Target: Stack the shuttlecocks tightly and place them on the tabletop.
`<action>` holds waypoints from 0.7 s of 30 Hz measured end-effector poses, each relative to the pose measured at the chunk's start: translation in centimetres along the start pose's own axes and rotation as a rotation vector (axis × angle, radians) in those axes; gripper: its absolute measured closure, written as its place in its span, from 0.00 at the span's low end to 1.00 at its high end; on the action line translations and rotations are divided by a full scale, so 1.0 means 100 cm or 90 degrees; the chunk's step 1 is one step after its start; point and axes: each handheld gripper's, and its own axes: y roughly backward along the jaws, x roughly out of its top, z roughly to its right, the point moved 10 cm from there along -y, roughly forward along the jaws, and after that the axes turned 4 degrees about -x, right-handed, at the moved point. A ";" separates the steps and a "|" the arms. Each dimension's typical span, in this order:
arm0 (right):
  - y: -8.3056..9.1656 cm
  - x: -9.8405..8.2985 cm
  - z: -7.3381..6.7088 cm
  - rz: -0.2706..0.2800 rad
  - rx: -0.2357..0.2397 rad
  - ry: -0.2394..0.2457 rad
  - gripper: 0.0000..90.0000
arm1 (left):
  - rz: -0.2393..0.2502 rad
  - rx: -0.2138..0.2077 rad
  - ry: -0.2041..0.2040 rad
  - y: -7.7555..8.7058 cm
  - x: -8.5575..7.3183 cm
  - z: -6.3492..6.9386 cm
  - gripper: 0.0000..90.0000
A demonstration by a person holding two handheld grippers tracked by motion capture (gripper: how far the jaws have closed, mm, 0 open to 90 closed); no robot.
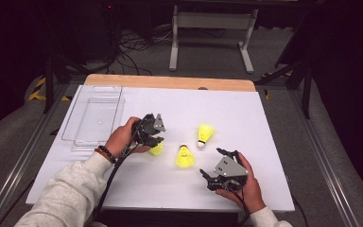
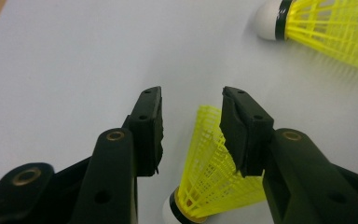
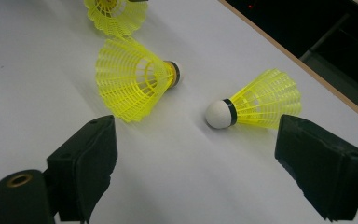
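Note:
Three yellow shuttlecocks with white cork heads lie on the white table top [image 1: 246,109]. One shuttlecock [image 1: 157,149] [image 2: 205,172] lies right under my left gripper [image 1: 157,138] [image 2: 191,93], between its spread jaws; its skirt brushes one jaw and the other jaw stands apart from it. A second shuttlecock [image 1: 185,157] [image 3: 130,79] lies mid-table and a third [image 1: 204,134] [image 3: 261,100] [image 2: 326,28] beyond it. My right gripper [image 1: 212,163] [image 3: 196,123] rests near the front edge, jaws wide open and empty, facing those two.
A clear plastic tray [image 1: 94,118] sits at the table's back left, beyond the left hand. A wooden strip [image 1: 170,82] runs along the far edge. Beyond it stand a white frame and cables on the floor.

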 end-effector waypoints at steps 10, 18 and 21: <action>0.000 0.000 0.001 0.001 -0.004 -0.005 0.15 | 0.101 0.012 -0.005 0.032 0.003 0.001 0.55; 0.000 0.000 0.002 0.000 -0.008 -0.007 0.15 | 0.193 0.040 0.019 0.062 -0.001 -0.004 0.42; 0.000 0.000 0.002 0.000 -0.008 -0.010 0.15 | 0.232 0.043 0.013 0.076 -0.006 -0.002 0.38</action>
